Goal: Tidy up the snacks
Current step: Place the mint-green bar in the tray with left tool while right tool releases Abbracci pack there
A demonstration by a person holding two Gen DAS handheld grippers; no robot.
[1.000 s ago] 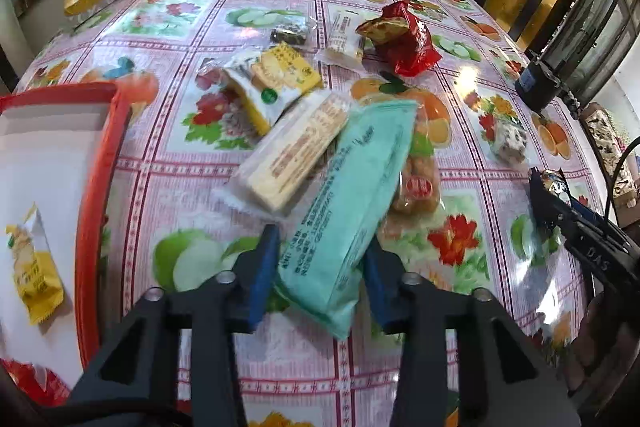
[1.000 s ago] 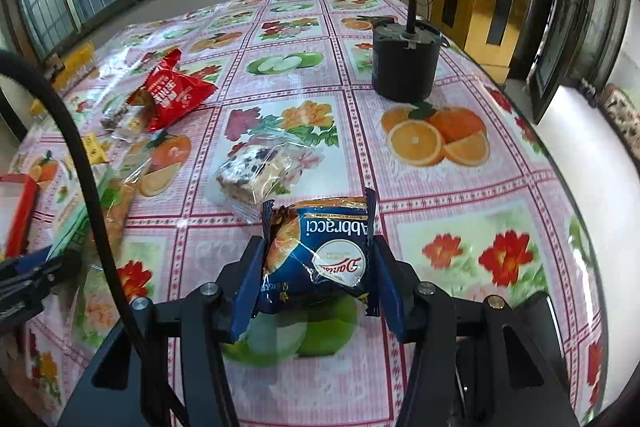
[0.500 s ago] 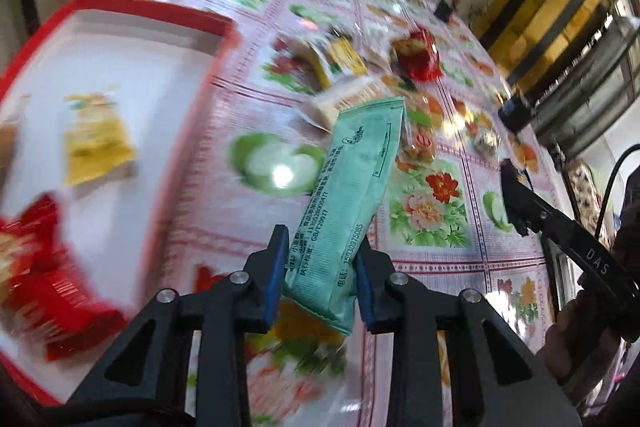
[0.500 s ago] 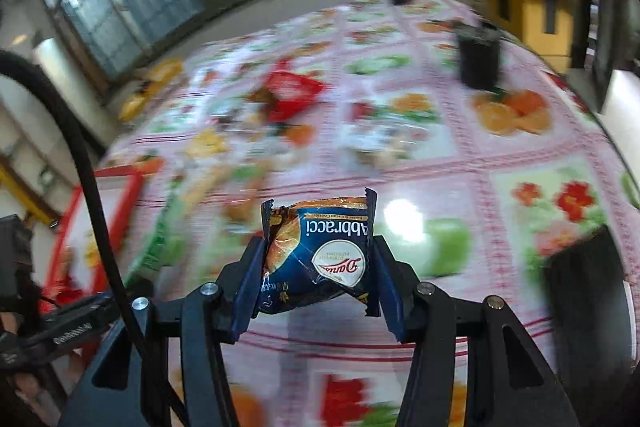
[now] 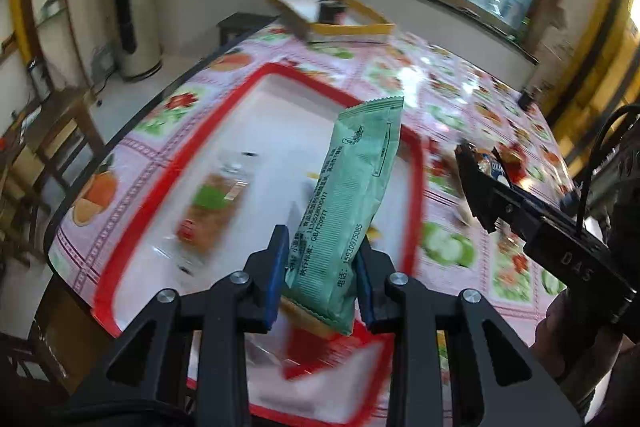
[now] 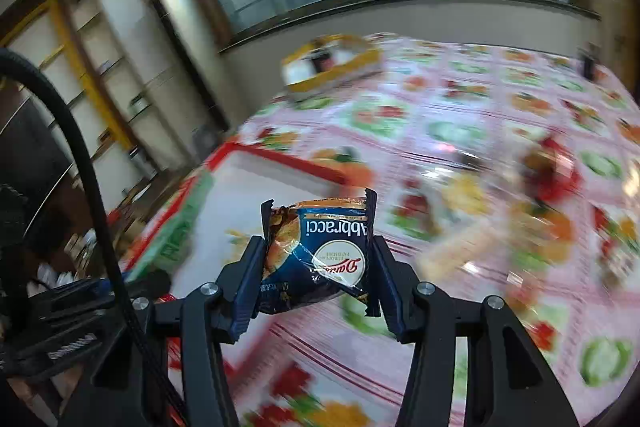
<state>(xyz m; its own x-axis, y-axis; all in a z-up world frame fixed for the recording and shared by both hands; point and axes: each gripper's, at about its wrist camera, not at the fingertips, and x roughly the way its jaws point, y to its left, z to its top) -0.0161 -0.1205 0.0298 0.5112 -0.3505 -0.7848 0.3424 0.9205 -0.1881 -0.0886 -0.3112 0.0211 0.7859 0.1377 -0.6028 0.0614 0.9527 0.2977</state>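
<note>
Mint-green foil catches the window light as a long snack packet point(image 5: 352, 203) rides in the left tongs point(image 5: 320, 275), clenched on its lower end while the rest stands free, leaning toward one o'clock above the red-rimmed white tray point(image 5: 224, 99). To the right, the right tongs point(image 6: 318, 267) are clamped on the sides of a blue Abbracci biscuit bag point(image 6: 320, 251), held clear of the flowered worktop point(image 6: 460, 115) with the tray's corner point(image 6: 280, 157) at about eleven o'clock from it.

The green packet looks the riskier load: gripped only near one end, it could pivot or slide out if swung hard, and released from up here it might fall across the clear-wrapped snack point(image 5: 212, 207) lying at nine o'clock in the tray, or tip over the rim. A red wrapper point(image 5: 320, 351) lies in the tray just beneath the left tongs and could be knocked on the way down.

The biscuit bag is puffy and already creased, so a firmer squeeze might crush what is inside. Both tongs are heading for the same tray, near one another, with a black cable point(image 6: 80, 155) looping at the right tool's nine o'clock; a clash or a snag seems possible.
</note>
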